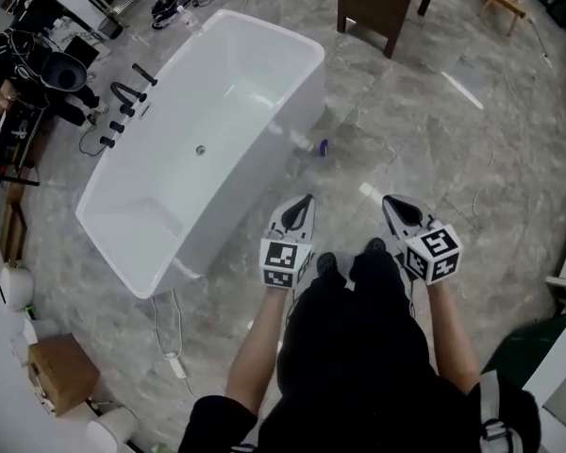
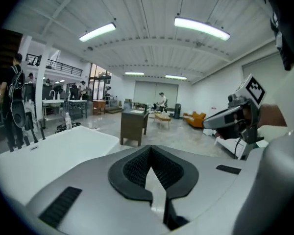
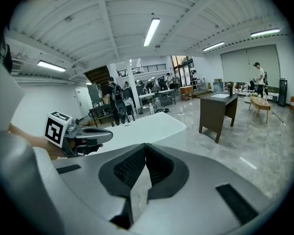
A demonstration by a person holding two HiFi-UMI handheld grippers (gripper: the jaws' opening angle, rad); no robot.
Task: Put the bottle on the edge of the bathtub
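A: Status of the jaws?

B: Both were clenched on nothing. The left gripper (image 1: 305,202) and right gripper (image 1: 392,202) hung close to the body. The bottle (image 1: 307,142) appeared to lie on its side on the floor (image 1: 406,130), just beside the bathtub (image 1: 217,102) outer wall and well apart from both grippers.

A: Risks?

B: A nudge from shut jaws would likely have rolled it along the floor, so they needed opening before the reach. The rim looked narrow and glossy. Set down off-centre, the bottle could have tipped into the tub or dropped back to the floor.
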